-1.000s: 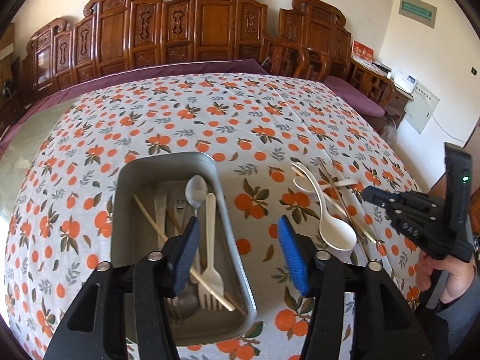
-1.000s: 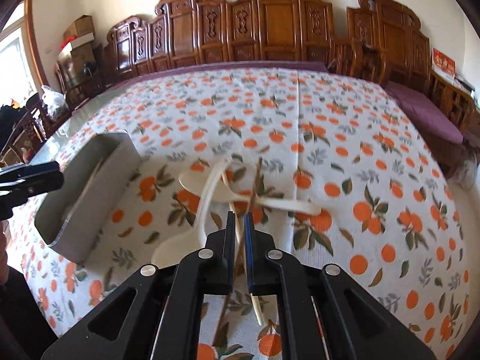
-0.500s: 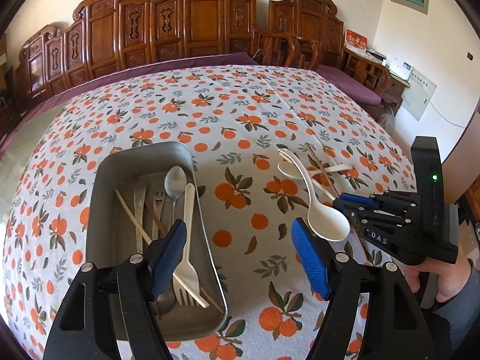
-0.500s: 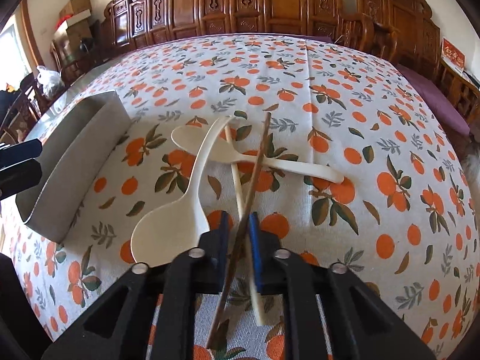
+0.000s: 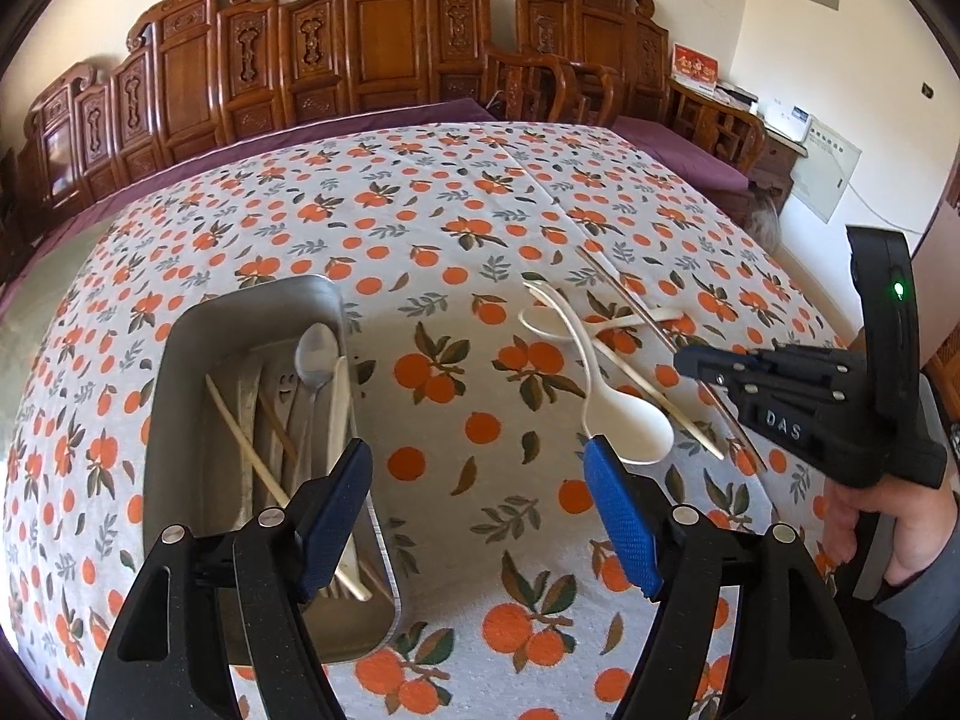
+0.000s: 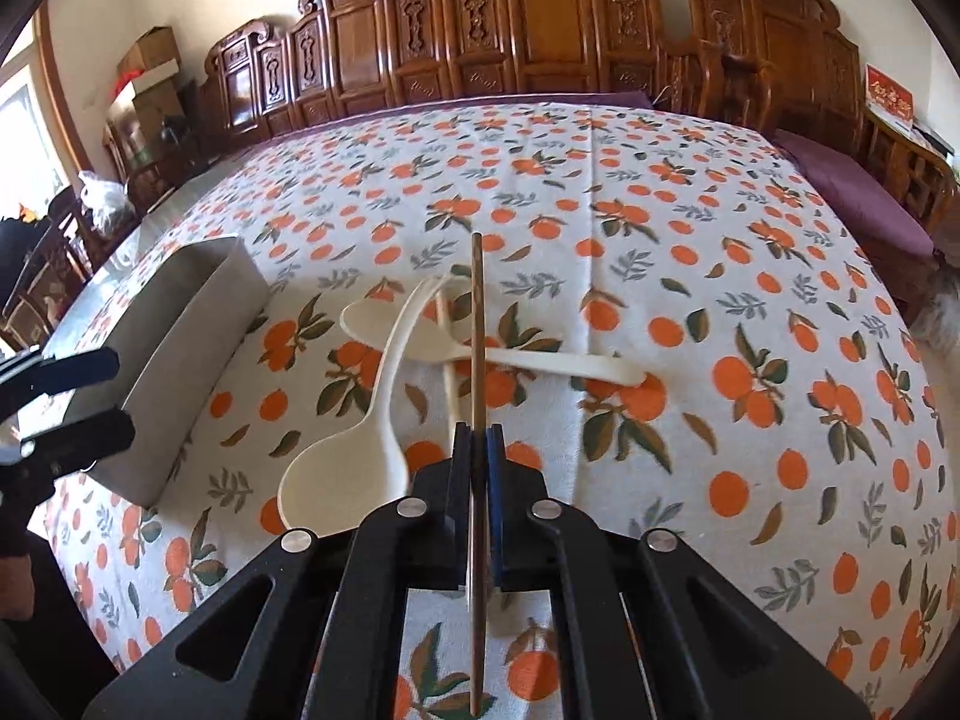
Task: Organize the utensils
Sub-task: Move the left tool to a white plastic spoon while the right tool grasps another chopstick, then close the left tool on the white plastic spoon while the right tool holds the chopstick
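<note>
The right gripper point(image 6: 478, 444) is clamped on a brown chopstick point(image 6: 476, 324) near the table's point(image 6: 690, 252) front edge. The left gripper point(image 5: 477, 480) hangs with jaws apart by the metal tray point(image 5: 180, 372) of utensils. Beyond lie two white spoons point(image 6: 384, 384) and a pale chopstick point(image 6: 445, 354).

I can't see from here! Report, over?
Left gripper open, empty. Right gripper shut on dark brown wooden chopstick. Grey metal tray waiting; white plastic spoons underneath.
</note>
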{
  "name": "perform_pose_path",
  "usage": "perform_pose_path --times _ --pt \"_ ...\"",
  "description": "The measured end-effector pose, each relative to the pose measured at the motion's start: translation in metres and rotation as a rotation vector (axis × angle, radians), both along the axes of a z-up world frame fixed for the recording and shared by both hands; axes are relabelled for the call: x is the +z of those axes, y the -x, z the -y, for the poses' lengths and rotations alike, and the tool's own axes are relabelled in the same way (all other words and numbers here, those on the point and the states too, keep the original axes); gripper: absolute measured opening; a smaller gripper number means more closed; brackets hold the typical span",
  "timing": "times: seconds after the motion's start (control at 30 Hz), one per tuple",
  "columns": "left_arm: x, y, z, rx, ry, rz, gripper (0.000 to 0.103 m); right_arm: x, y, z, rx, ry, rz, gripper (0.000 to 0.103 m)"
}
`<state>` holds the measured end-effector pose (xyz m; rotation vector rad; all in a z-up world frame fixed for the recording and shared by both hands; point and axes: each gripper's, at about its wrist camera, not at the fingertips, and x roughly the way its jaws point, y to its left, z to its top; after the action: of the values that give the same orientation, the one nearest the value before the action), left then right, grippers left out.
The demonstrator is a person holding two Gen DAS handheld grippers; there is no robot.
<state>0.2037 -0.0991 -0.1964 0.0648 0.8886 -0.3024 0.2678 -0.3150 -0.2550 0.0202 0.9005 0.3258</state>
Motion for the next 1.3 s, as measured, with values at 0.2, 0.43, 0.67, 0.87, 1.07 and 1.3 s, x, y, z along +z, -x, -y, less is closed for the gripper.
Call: perform_pose_path --times 0.2,0.43,0.67,0.87,1.07,1.3 --pt "-0.009 -0.001 0.017 -0.024 -0.033 -0.014 0.069 -0.004 -0.008 0.016 -0.026 0.001 -0.003 0.006" --pt "-0.017 -0.004 0.035 -0.044 -0.055 -0.03 0.065 -0.005 -0.012 0.021 -0.026 -0.003 -0.001 0.006" --pt "-0.03 -0.01 0.051 -0.064 -0.102 -0.057 0.063 -0.002 -0.012 0.023 -0.006 -0.036 0.007 0.006" --pt "-0.033 -0.035 0.063 -0.064 -0.082 -0.07 0.054 0.0 -0.014 0.028 -0.002 -0.057 0.005 0.006" --pt "-0.04 -0.061 0.08 -0.082 -0.07 -0.091 0.041 -0.002 -0.016 0.04 -0.019 -0.09 -0.007 0.006" --pt "-0.053 -0.085 0.092 -0.093 -0.029 -0.135 0.029 -0.006 -0.018 0.043 -0.014 -0.1 -0.017 0.006"
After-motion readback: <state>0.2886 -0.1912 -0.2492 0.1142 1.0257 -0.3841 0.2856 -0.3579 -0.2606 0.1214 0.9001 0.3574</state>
